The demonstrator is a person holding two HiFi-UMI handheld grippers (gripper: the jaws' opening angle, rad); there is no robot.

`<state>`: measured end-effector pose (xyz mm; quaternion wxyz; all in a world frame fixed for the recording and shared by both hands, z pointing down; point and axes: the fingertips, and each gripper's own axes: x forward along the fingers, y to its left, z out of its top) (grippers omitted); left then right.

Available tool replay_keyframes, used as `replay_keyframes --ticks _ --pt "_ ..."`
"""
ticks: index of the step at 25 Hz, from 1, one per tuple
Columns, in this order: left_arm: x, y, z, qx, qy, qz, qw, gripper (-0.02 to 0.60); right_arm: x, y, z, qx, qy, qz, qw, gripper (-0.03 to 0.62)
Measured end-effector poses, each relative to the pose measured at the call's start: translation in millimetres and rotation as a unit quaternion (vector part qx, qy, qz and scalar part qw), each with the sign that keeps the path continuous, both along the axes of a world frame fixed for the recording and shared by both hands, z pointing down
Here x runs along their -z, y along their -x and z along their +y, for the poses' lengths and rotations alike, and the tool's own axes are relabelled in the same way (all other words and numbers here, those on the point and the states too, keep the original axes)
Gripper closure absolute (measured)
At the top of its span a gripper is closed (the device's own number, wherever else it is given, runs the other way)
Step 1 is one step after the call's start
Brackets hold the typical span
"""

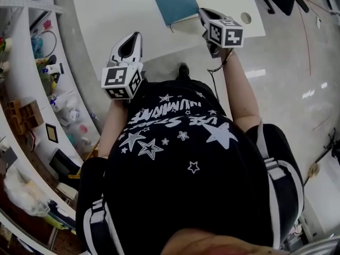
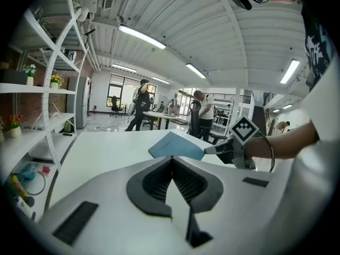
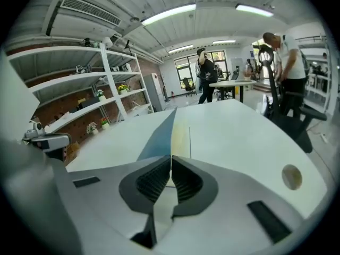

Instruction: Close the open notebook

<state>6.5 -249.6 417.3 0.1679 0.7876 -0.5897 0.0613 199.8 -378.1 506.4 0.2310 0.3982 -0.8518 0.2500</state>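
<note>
The notebook [image 1: 172,1] lies at the far side of the white table [image 1: 106,15]. Its blue cover is uppermost, and pale pages show under its near edge. My right gripper [image 1: 202,12] is at the notebook's near right corner. In the right gripper view the jaws [image 3: 171,156] are shut on the edge of the blue cover [image 3: 156,139], with a yellowish page beside it. From the left gripper view the cover [image 2: 175,145] looks slightly raised, and the right gripper [image 2: 210,150] is at its corner. My left gripper [image 1: 133,35] is shut on nothing, near the table's front edge and well short of the notebook.
A round cable hole [image 1: 245,18] sits in the table to the right of the notebook. White shelving [image 1: 32,89] with small items lines the left side. A dark office chair [image 3: 292,116] stands past the table's right edge. People and desks are farther back.
</note>
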Motion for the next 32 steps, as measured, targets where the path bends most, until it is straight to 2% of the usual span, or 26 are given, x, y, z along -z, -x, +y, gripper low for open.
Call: replay_keyframes --ticks 6,10,14,18,22,27,32 --pt "-4.5 -14.4 13.4 0.037 0.011 -0.004 0.9992 0.57 -38.0 -15.0 -8.1 0.019 0.011 0.04 0.999 0.585" --pt "-10.7 -16.3 28.4 0.059 0.019 -0.003 0.9981 0.569 -38.6 -23.1 -7.6 0.002 0.004 0.061 0.998 0.585" --pt "-8.8 -6.2 38.2 0.082 0.014 -0.002 0.9966 0.569 -47.2 -22.8 -6.8 0.004 0.001 0.05 0.999 0.585" --pt "-0.7 13.5 41.3 0.096 -0.005 -0.001 0.9953 0.569 -21.3 -22.7 -9.7 -0.017 -0.025 0.046 0.998 0.585" --pt "5.5 44.1 41.8 0.091 -0.024 0.003 0.9955 0.57 9.8 -21.0 -8.3 -0.065 -0.063 0.034 0.995 0.585" --pt "15.4 79.8 48.1 0.058 -0.037 0.0 0.9976 0.569 39.1 -12.4 7.0 -0.131 -0.089 0.017 0.987 0.585" --pt "9.3 122.9 55.6 0.037 -0.033 0.018 0.9986 0.569 36.1 29.4 43.8 -0.135 -0.098 -0.006 0.986 0.585"
